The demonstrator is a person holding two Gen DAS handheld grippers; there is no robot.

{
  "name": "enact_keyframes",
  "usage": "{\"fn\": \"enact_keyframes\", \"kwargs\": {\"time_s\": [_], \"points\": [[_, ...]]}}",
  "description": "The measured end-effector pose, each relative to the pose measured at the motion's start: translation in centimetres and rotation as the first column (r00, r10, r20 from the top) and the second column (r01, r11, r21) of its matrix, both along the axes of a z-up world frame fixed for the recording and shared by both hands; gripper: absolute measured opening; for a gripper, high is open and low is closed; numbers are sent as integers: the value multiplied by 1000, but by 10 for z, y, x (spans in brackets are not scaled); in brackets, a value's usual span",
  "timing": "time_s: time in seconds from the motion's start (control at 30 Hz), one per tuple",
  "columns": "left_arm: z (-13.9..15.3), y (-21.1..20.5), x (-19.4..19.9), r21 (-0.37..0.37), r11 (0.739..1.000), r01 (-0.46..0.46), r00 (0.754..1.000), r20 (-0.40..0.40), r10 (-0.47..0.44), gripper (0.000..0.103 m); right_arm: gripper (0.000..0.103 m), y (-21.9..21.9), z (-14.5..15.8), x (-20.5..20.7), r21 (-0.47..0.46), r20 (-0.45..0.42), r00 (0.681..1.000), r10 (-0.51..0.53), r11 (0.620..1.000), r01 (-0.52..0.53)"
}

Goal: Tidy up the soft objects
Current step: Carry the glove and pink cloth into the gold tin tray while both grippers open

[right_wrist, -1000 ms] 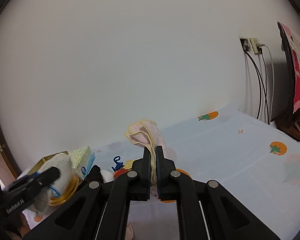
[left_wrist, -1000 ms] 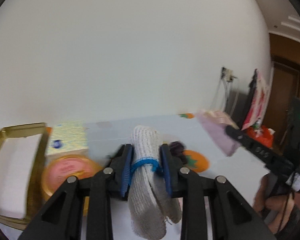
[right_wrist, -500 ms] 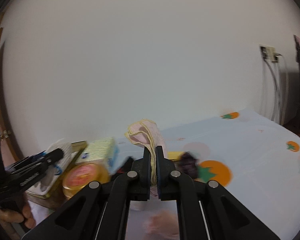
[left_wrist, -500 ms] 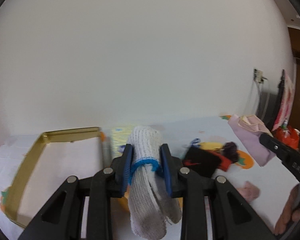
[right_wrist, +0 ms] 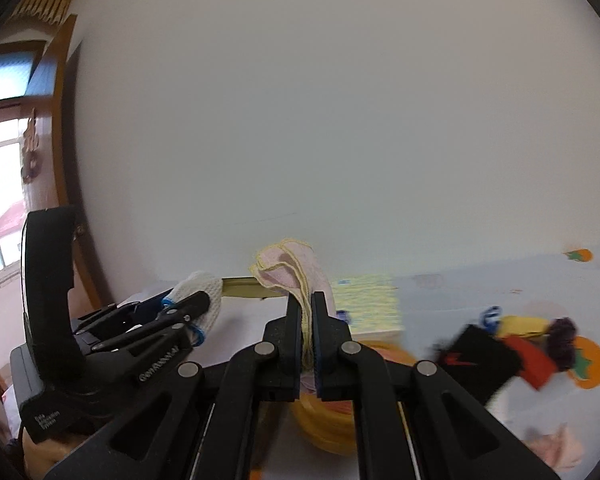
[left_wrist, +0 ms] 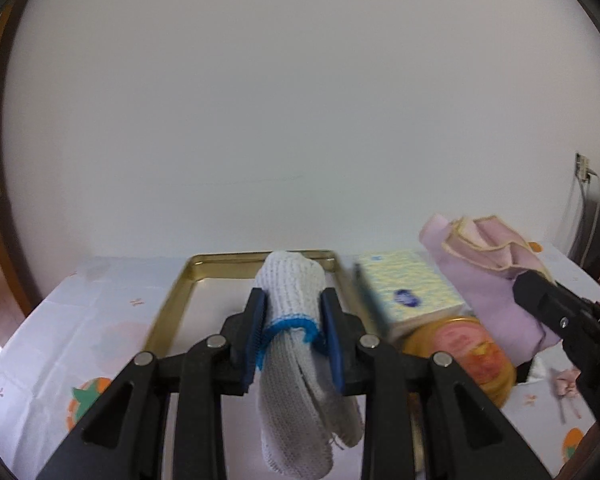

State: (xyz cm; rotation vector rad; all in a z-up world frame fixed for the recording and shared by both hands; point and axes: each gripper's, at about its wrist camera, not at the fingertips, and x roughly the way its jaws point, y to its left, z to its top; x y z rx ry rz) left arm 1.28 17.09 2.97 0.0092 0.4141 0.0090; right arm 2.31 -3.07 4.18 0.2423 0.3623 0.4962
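While a second ago the gold tray (left_wrist: 168,312) sat at the far left of the left view, it now lies straight ahead beyond the left hand-held gripper (left_wrist: 294,330), clamped on a white knit glove (left_wrist: 296,344). The right hand-held gripper (right_wrist: 307,334) pinches a pink cloth (right_wrist: 290,270), now beside the tissue pack (left_wrist: 408,292). A fruit-printed sheet covers the worktop (left_wrist: 80,320) against a plain white wall (left_wrist: 300,100).

I see a white knit glove (left_wrist: 296,320) with a blue cuff band, a pale pink cloth (right_wrist: 296,276) edged in yellow, a gold-rimmed tray (left_wrist: 172,312), a yellow-checked tissue pack (left_wrist: 408,288), and a white tablecloth (right_wrist: 480,292) printed with orange fruit.
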Motion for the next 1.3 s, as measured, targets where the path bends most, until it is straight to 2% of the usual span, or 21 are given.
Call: {"fn": "enact_keyframes", "kwargs": {"time_s": [0.17, 0.43, 0.5, 0.73, 0.9, 1.03, 1.07, 1.1, 1.13, 1.17, 1.2, 1.23, 1.27, 1.3], "points": [[-6, 28, 10, 3, 998, -59, 997, -44, 59, 27, 6, 36, -2, 15, -17, -21, 999, 30, 999, -30], [-14, 47, 20, 47, 988, -150, 981, -120, 155, 27, 6, 86, -20, 43, 7, -127, 988, 89, 996, -89], [-17, 47, 22, 55, 985, -161, 976, -137, 167, 27, 6, 89, -26, 52, 8, -149, 983, 108, 994, -108], [-27, 44, 27, 112, 980, -161, 968, -173, 179, 27, 6, 103, -40, 48, -9, -187, 965, 186, 981, -191], [-32, 49, 33, 113, 978, -174, 963, -186, 193, 29, 7, 105, -43, 51, -2, -197, 953, 231, 972, -236], [-35, 50, 35, 105, 976, -190, 961, -183, 207, 33, 13, 107, -40, 44, -18, -186, 956, 228, 972, -235], [-33, 51, 39, 97, 976, -193, 961, -181, 208, 38, 17, 107, -40, 43, -23, -179, 958, 224, 973, -232], [-32, 52, 38, 89, 976, -199, 962, -175, 212, 54, 20, 106, -38, 41, -31, -169, 962, 214, 974, -222], [-30, 53, 36, 83, 973, -216, 960, -162, 227, 63, 29, 104, -36, 39, -42, -159, 968, 195, 978, -204], [-30, 56, 34, 78, 968, -237, 958, -144, 247, 78, 43, 101, -35, 37, -41, -150, 973, 178, 982, -186], [-28, 58, 31, 65, 965, -253, 958, -125, 260, 88, 51, 95, -32, 32, -38, -141, 977, 157, 986, -164], [-25, 62, 28, 40, 963, -265, 958, -106, 268, 91, 68, 90, -31, 32, -32, -133, 983, 129, 990, -135], [-23, 64, 26, 21, 962, -271, 957, -98, 272, 98, 78, 85, -30, 31, -25, -125, 986, 111, 993, -115], [-22, 67, 25, -3, 960, -281, 956, -90, 280, 101, 79, 80, -28, 30, -12, -111, 990, 91, 996, -93]]}}
